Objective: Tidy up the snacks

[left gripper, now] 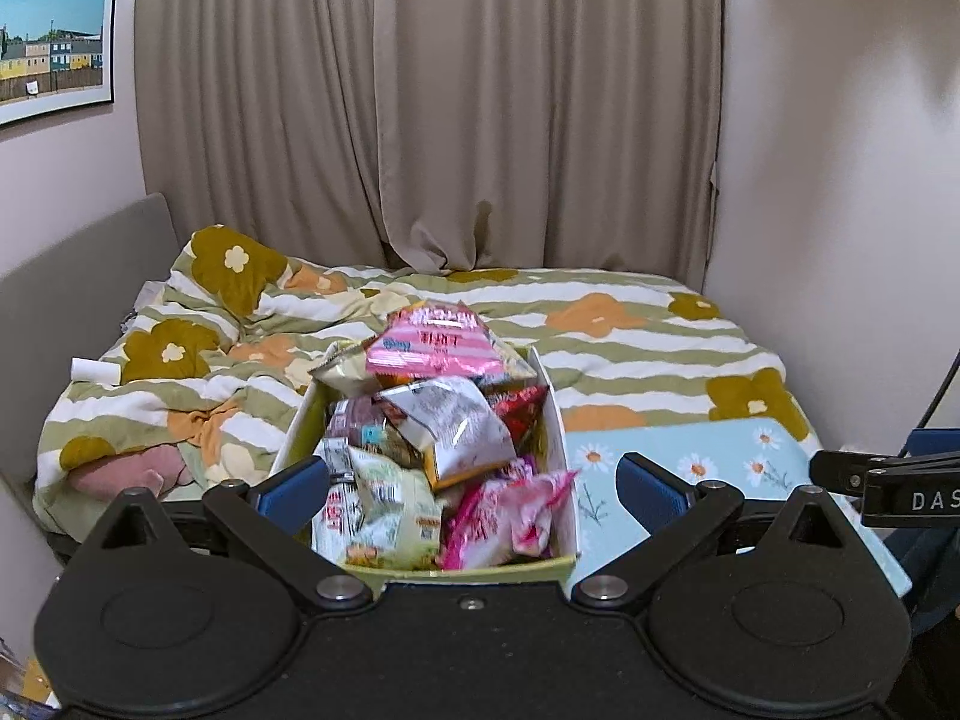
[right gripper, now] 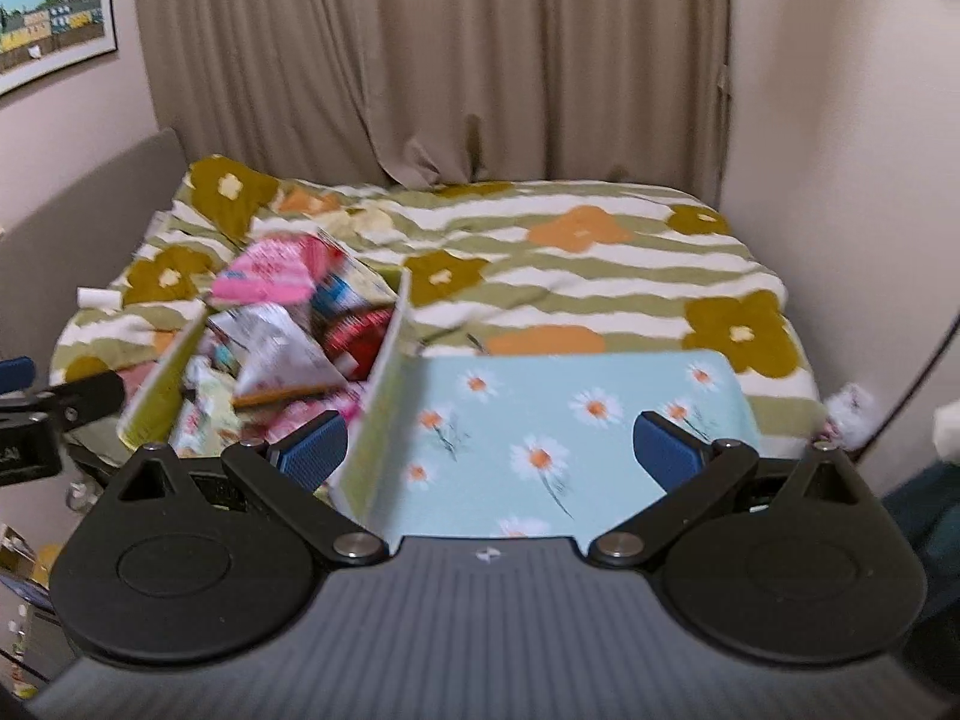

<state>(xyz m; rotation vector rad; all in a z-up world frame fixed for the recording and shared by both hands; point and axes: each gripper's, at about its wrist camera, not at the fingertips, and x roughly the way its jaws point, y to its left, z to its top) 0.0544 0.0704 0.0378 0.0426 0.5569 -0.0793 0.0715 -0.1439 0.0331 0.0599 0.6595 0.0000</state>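
A green and white cardboard box (left gripper: 555, 420) stands on a bed, heaped with snack packets: a pink one (left gripper: 432, 342) on top, a silver one (left gripper: 456, 420) in the middle, pale green (left gripper: 390, 504) and pink (left gripper: 510, 516) ones in front. My left gripper (left gripper: 474, 483) is open, its blue pads either side of the box's near end. My right gripper (right gripper: 489, 450) is open and empty over a light blue daisy-print board (right gripper: 570, 420), with the box (right gripper: 384, 414) just left of it.
The bed has a green-striped flower quilt (left gripper: 630, 348). A grey headboard (left gripper: 78, 288) runs along the left, beige curtains (left gripper: 480, 120) behind, a wall (left gripper: 840, 240) on the right. A white roll (left gripper: 96, 371) lies at the quilt's left edge.
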